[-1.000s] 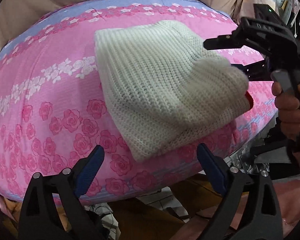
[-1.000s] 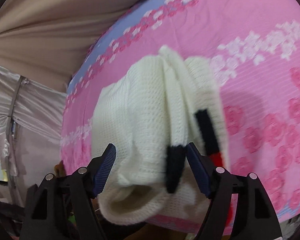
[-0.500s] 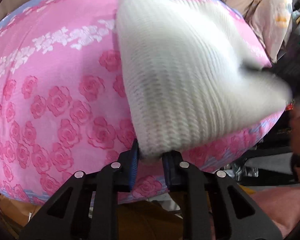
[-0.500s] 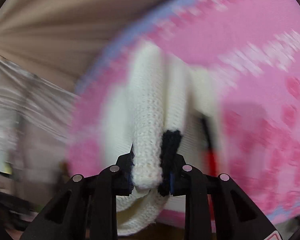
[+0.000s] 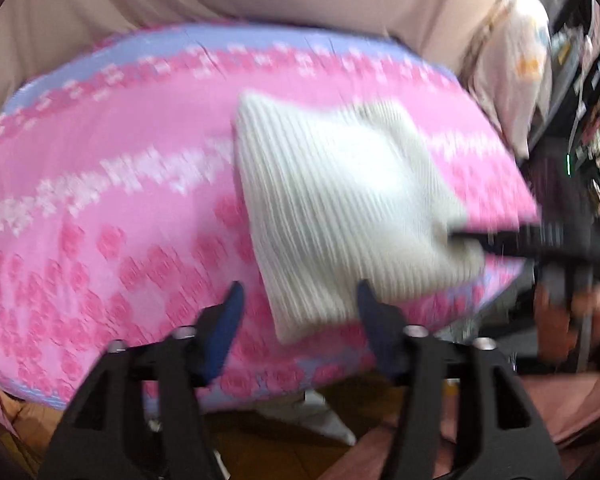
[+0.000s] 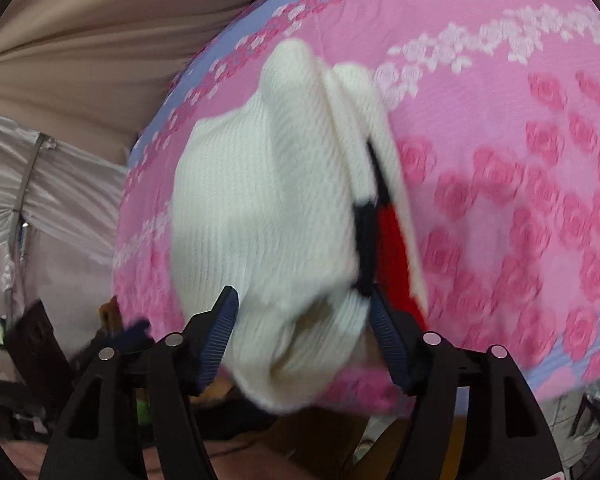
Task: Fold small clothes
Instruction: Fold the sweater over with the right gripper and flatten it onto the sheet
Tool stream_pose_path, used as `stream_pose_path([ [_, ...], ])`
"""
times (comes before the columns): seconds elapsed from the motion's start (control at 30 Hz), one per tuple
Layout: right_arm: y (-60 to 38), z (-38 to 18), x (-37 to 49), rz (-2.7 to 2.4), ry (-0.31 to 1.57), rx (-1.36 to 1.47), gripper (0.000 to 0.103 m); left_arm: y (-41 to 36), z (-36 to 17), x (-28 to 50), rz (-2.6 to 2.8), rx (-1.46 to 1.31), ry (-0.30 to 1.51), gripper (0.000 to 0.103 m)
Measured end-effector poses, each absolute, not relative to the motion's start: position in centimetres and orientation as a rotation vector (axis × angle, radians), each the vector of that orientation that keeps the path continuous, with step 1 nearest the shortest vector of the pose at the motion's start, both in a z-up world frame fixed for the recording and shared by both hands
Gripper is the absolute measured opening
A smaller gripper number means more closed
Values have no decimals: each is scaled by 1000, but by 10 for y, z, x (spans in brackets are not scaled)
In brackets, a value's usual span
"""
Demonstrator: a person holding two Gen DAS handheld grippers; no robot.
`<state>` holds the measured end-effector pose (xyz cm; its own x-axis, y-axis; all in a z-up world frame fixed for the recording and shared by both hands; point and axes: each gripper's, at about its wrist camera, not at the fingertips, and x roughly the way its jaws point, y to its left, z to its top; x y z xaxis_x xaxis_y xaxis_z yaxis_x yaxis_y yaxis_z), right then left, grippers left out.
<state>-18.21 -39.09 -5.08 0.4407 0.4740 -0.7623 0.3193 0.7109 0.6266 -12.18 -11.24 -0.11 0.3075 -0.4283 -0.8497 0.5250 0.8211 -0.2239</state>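
White knit garment [image 5: 340,216] on pink rose-print sheet [image 5: 100,208]; no legible writing

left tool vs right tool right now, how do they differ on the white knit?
Left tool has only a thin plain-white corner of the white knit in its gap; right tool's gap is filled by the thick folded end. Right tool sits by the black trim and red trim; left tool's corner shows none. Shared: both jaws stand apart, have just been opening, over the pink floral sheet.

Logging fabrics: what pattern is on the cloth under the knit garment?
Pink with rose print; clearest in the right wrist view.
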Motion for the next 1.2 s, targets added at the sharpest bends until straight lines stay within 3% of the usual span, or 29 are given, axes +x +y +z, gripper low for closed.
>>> stream_pose_path([
  [0.07,-385,-58,-189,158,1153,872,70,-122,-6,-108,-600,92,1100,61],
  [0.1,-381,-61,-187,158,1158,869,66,-128,-11,-102,-581,103,1112,61],
  [0.13,-378,-62,-184,126,1168,822,28,-136,-17,-98,-562,117,1120,60],
  [0.17,-377,-57,-182,104,1156,793,16,-140,-23,-99,-547,127,1125,60],
  [0.27,-388,-28,-193,86,1022,763,15,-153,-47,-98,-506,196,1172,55],
  [0.4,-397,-87,-199,21,1213,713,13,-163,-76,-105,-496,258,1230,57],
  [0.47,-400,-86,-205,25,1185,763,16,-159,-66,-105,-498,243,1205,57],
  [0.6,-402,-29,-198,-35,1098,620,49,-156,-51,-101,-496,234,1169,57],
  [0.7,-400,0,-164,-47,1032,495,62,-157,-53,-98,-484,235,1177,57],
  [0.87,-405,-16,-88,-61,1039,397,64,-155,-52,-99,-489,193,1186,61],
  [0.9,-405,-25,-72,-39,1050,412,63,-154,-53,-97,-488,190,1188,61],
  [0.93,-404,-34,-65,-20,1071,420,49,-154,-54,-97,-486,190,1194,61],
  [0.97,-402,-44,-61,-4,1104,413,27,-155,-55,-97,-484,192,1198,61],
  [1.0,-400,-46,-57,-2,1127,396,14,-155,-55,-97,-479,191,1198,61],
  [1.13,-425,-13,-64,-20,961,458,13,-154,-59,-95,-472,184,1204,65],
  [1.2,-435,-40,-55,-59,1049,451,15,-155,-62,-94,-472,176,1216,65],
])
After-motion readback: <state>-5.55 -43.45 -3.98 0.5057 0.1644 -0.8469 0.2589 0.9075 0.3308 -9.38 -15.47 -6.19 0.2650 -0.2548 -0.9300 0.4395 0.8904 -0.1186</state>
